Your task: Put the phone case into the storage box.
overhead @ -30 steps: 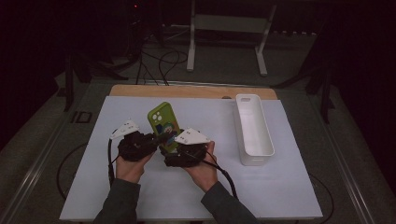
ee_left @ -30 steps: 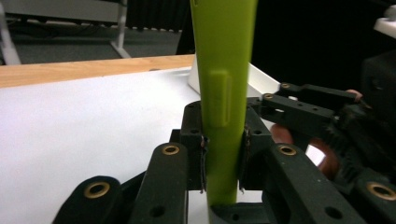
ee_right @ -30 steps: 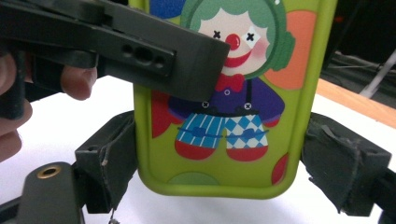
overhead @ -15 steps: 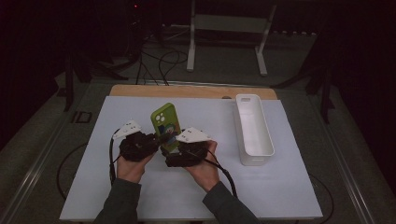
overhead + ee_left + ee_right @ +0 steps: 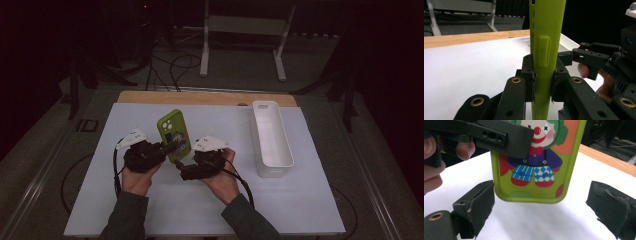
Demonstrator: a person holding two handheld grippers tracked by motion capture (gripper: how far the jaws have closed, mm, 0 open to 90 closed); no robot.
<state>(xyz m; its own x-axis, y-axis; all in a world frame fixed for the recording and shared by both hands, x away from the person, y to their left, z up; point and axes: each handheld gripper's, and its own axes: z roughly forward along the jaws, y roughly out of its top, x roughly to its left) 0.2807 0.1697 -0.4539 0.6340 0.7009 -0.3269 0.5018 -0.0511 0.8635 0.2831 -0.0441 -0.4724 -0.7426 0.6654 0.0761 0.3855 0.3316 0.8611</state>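
A lime-green phone case with a clown picture on its back is held upright above the white mat. My left gripper is shut on it, the pads pressing both faces of its thin edge. My right gripper sits just right of the case and is open. Its two pads stand wide apart, level with the case's bottom edge and touching nothing. The left gripper's jaw crosses the clown picture in the right gripper view.
A long white tray stands on the right part of the white mat. A wooden board edge runs along the back. Cables and a white stand lie on the dark floor beyond.
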